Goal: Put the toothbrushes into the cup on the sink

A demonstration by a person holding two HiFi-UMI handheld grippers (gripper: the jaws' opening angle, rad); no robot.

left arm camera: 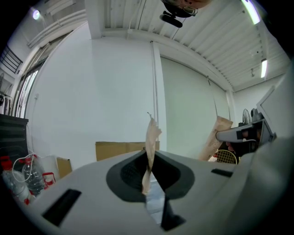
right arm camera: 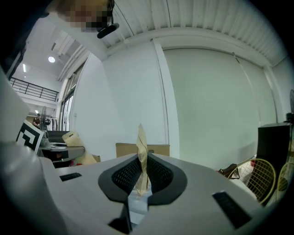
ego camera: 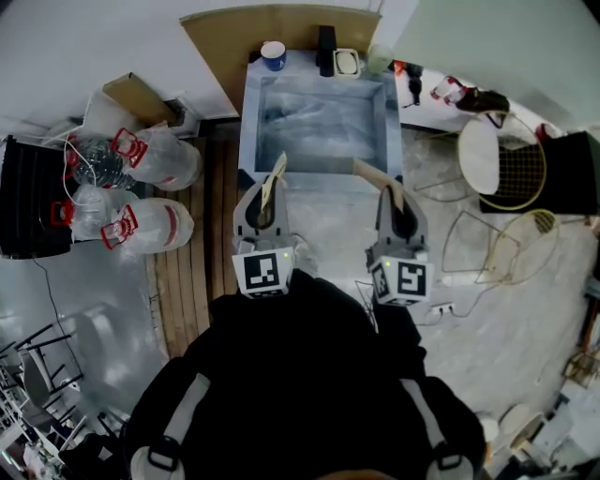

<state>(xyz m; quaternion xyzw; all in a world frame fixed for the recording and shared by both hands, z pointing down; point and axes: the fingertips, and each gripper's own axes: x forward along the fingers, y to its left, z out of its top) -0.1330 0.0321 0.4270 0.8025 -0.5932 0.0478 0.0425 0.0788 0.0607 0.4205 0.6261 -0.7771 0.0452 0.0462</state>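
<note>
The steel sink [ego camera: 249, 112] stands ahead of me, with the blue cup [ego camera: 273, 54] on its back left corner. My left gripper [ego camera: 264, 212] is shut on a toothbrush in a brown paper wrapper [ego camera: 275, 180] that sticks up over the sink's front rim. In the left gripper view that wrapped toothbrush [left arm camera: 151, 142] stands upright between the pads of the left gripper [left arm camera: 148, 173]. My right gripper [ego camera: 402, 214] is shut on a second wrapped toothbrush [ego camera: 377, 175], which leans left. The right gripper view shows this toothbrush [right arm camera: 142, 158] pinched in the right gripper [right arm camera: 141, 178]. Both grippers hover short of the sink's near edge.
A black bottle [ego camera: 325, 49] and a soap dish [ego camera: 347, 62] sit on the sink's back rim. Large water jugs [ego camera: 150, 157] and a black crate [ego camera: 26, 197] lie at the left. A cardboard sheet [ego camera: 281, 22] stands behind the sink. Wire chairs [ego camera: 511, 169] are at the right.
</note>
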